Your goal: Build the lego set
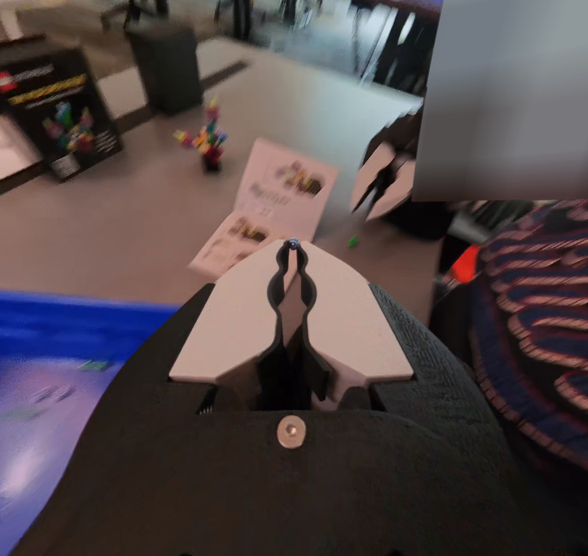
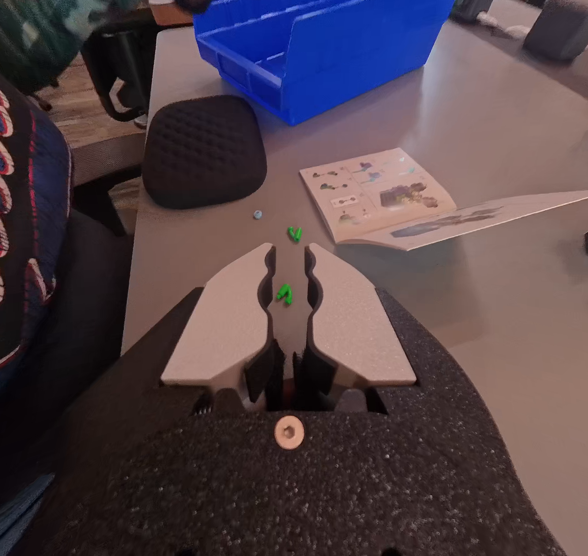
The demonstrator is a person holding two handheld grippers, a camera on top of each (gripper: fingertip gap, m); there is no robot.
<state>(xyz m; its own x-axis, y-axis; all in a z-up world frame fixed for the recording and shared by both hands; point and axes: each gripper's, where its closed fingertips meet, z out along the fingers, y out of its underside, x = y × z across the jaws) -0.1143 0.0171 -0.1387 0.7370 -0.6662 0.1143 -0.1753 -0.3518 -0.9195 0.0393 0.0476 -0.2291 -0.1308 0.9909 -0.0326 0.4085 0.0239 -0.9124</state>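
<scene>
L gripper (image 1: 293,245) pinches a tiny round blue bit (image 1: 293,243) at its tips, above the booklet (image 1: 286,187). R gripper (image 2: 289,251) is spread wide over a green piece (image 2: 285,293), just left of the booklet. Pieces look light, hard & slippery, so grab across the middle.

A grey table (image 2: 477,121) filled the foreground, a black quilted chair back (image 2: 203,152) pushed against its edge. Beyond it stood blurred dark desk legs (image 1: 238,0) on a pale, shiny floor (image 1: 318,31).
</scene>
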